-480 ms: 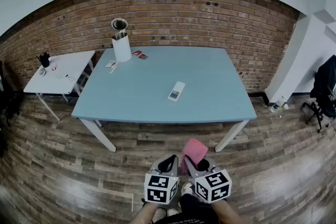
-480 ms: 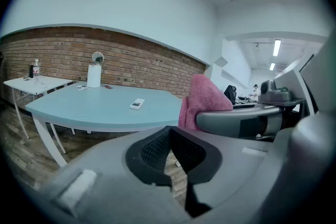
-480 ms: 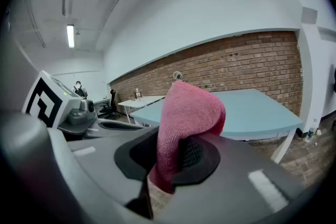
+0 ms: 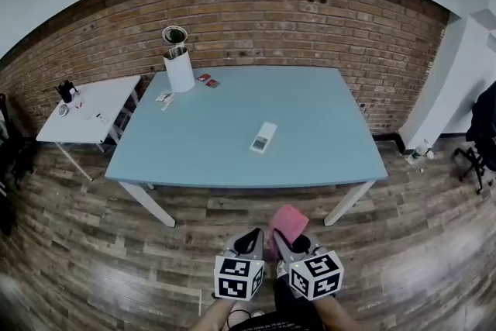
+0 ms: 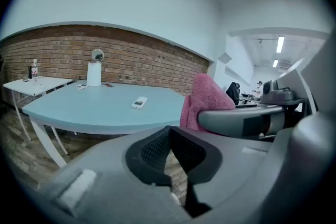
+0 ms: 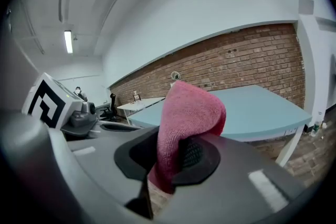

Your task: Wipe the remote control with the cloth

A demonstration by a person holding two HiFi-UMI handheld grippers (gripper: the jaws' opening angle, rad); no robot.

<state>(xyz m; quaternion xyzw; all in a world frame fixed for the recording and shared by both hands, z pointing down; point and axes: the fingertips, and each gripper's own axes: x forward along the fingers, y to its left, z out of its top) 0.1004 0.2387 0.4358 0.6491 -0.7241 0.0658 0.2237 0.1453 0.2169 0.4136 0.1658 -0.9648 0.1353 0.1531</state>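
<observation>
Head view with both gripper views: start of the approach. The left gripper [image 4: 252, 238] has its jaws closed on nothing, the ribbed pads meeting with only floor showing beyond them. The right gripper [image 4: 288, 243] is clamped on a pink cloth [image 4: 287, 221], whose folded upper part stands up above the jaws and droops slightly forward. Both grippers are held side by side, close to the person's body, over the wooden floor and short of the blue table [image 4: 325, 128]. The remote control [image 4: 263, 137], white with a small dark display at its near end, lies flat on the tabletop, a little towards the near edge from the middle and well apart from both grippers. It lies straight ahead, roughly between the lines of the two grippers and slightly closer to that of the left one; neither gripper is clearly the nearer. Its long axis runs away from the person, the far end leaning a little to the right. Judged from this layout, the coming move is a forward reach over the table's near edge, the cloth-bearing right gripper shifting slightly leftwards to stroke along that axis, while the empty left gripper is placed to steady the remote control
</observation>
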